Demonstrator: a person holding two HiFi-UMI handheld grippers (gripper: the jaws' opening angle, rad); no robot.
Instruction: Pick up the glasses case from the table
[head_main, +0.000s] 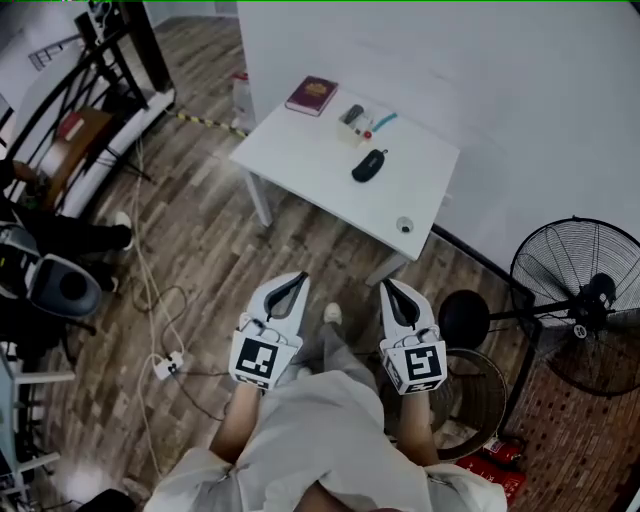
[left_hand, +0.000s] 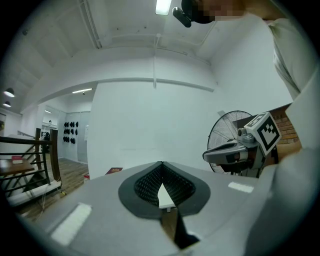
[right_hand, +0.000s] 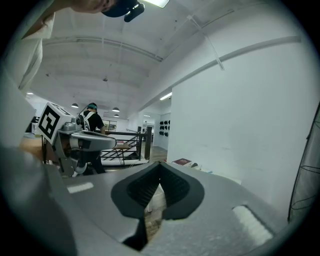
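I am holding my left gripper (head_main: 298, 279) and right gripper (head_main: 389, 286) well short of the worktop (head_main: 300, 160), fingers closed and empty. The black glasses case (head_main: 369, 165) is lying mid-surface. If I arrive with them shut, I risk shoving it into what may be a small box (head_main: 353, 120). A book (head_main: 312, 96) is sitting beyond.
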